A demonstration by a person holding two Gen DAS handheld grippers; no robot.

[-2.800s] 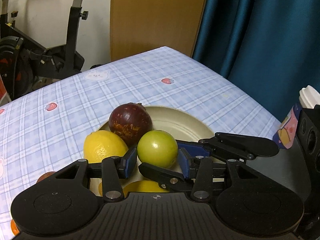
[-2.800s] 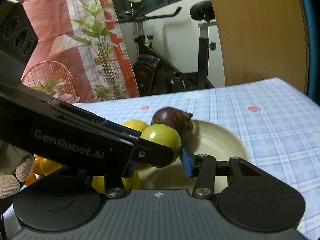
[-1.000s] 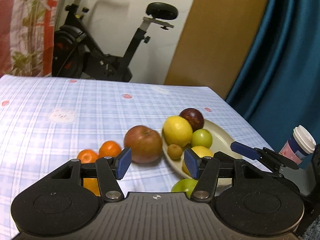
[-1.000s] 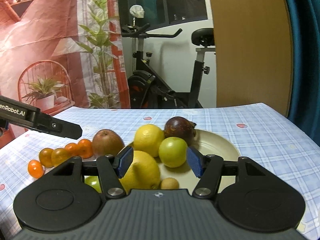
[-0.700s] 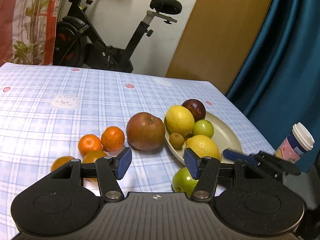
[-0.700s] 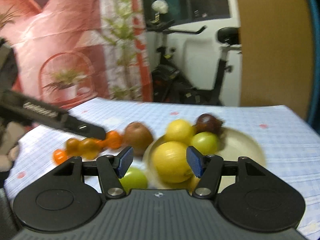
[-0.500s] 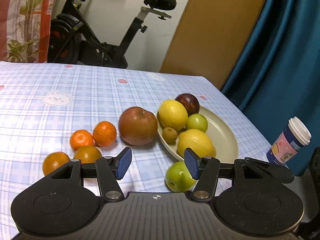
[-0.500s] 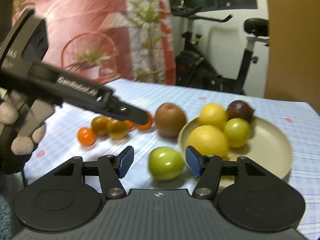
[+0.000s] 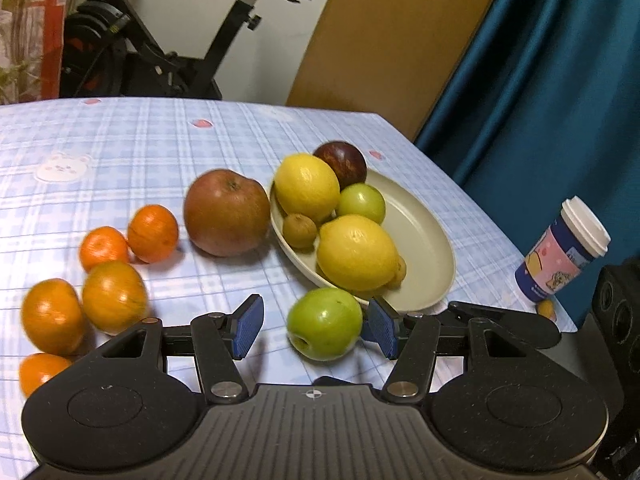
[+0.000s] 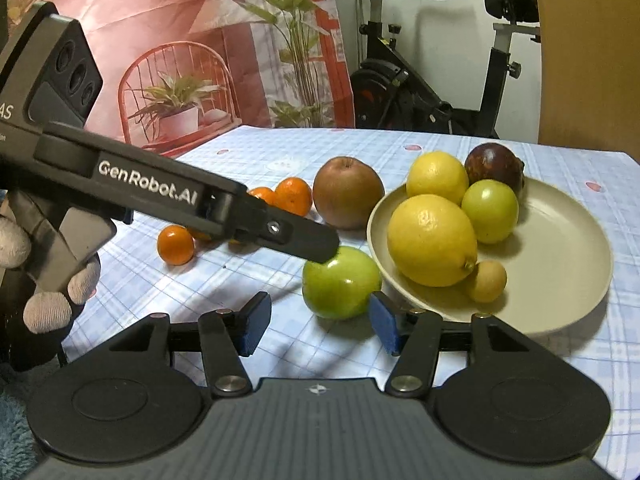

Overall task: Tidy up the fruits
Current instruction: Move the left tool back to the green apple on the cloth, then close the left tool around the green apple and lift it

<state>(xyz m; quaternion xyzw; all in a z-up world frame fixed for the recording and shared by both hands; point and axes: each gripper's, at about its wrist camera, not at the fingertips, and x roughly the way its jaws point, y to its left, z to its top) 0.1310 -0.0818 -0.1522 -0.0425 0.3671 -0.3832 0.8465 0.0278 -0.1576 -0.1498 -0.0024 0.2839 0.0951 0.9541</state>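
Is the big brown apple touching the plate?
Cannot tell. In both wrist views the brown apple sits right beside the plate rim, but neither shows a clear gap or contact.

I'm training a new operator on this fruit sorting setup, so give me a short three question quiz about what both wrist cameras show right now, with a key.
1. True or false: the round green apple lies on the checked blue tablecloth, outside the oval beige plate.
2. Which fruit sits on the cloth beside the plate's rim? A: large russet-brown apple. B: dark purple round fruit. C: big yellow lemon.
3. Fill in: the left gripper and the right gripper both have their jaws ____ and hold nothing.

Key:
1. True.
2. A; the purple fruit and the lemon are on the plate.
3. Open; the green apple sits between the blue pads in both views, not clamped.
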